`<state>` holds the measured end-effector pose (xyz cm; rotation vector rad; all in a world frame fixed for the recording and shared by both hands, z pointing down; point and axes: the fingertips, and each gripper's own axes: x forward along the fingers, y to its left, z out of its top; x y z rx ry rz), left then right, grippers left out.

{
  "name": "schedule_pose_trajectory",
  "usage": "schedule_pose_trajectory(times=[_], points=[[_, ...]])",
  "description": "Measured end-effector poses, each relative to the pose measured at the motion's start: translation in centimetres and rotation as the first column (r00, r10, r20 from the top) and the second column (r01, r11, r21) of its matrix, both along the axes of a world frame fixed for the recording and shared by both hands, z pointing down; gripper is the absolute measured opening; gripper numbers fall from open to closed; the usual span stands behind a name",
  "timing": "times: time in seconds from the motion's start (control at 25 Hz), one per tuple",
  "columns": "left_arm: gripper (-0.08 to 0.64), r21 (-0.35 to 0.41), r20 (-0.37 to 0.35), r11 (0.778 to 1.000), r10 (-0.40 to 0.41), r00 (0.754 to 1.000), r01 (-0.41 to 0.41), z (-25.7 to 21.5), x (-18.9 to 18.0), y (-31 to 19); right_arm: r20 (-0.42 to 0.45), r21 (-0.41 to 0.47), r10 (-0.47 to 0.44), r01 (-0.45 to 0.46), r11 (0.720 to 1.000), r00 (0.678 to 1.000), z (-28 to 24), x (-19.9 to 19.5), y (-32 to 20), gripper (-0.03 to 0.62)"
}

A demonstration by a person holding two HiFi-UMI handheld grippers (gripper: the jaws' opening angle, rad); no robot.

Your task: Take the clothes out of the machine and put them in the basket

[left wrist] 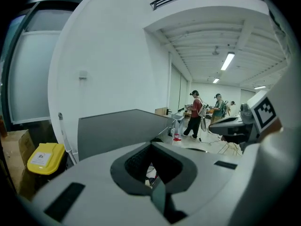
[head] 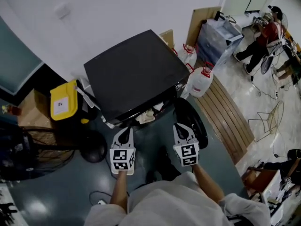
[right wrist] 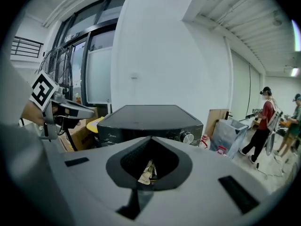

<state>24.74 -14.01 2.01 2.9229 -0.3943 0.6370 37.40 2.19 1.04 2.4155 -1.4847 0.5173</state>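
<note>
The black washing machine (head: 136, 74) stands with its round door (head: 192, 119) swung open. Pale clothes (head: 148, 115) lie bunched at the front lip of the machine's drum opening, untouched. The left gripper (head: 124, 131) and the right gripper (head: 181, 127) hover side by side just in front of that opening, each with its jaws pressed together and nothing between them. A yellow container (head: 63, 101) sits beside the machine on the left gripper's side, and water jugs (head: 201, 81) on the other.

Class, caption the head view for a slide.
Left gripper and right gripper, both shut, point at pale clothes inside an open black washing machine.
</note>
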Motion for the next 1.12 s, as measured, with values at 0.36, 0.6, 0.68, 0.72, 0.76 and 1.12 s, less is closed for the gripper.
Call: schedule_pose_trajectory(times=[0.36,0.6,0.68,0.72,0.76,1.12], points=[[0.018,-0.023,0.051,0.999,-0.036,0.998,0.037,4.5,3.8,-1.4,0.067,-0.014,-0.044,0.045,0.999,0.997,4.5,4.2,-2.5,0.023],[0.018,-0.038,0.045,0.999,-0.027,0.999,0.028,8.3,5.1,-1.9,0.068,-0.022,-0.049,0.05,0.998,0.997,8.2,5.1,-4.1,0.024],[0.018,-0.039,0.047,0.999,-0.019,0.999,0.021,9.5,5.0,-1.3,0.068,-0.02,-0.047,0.048,0.999,0.997,9.1,4.9,-3.8,0.023],[0.018,-0.038,0.046,0.999,-0.013,0.999,0.015,10.0,4.9,-1.0,0.068,-0.019,-0.045,0.046,0.999,0.997,9.6,4.7,-3.6,0.023],[0.018,-0.036,0.043,0.999,-0.005,0.999,0.007,10.6,4.8,-0.8,0.066,-0.017,-0.042,0.043,0.999,0.997,10.2,4.6,-3.4,0.023],[0.018,-0.05,0.049,0.999,0.003,0.999,0.0,18.5,2.1,-1.3,0.059,-0.029,-0.01,0.011,1.0,0.998,17.7,3.0,-4.3,0.023]])
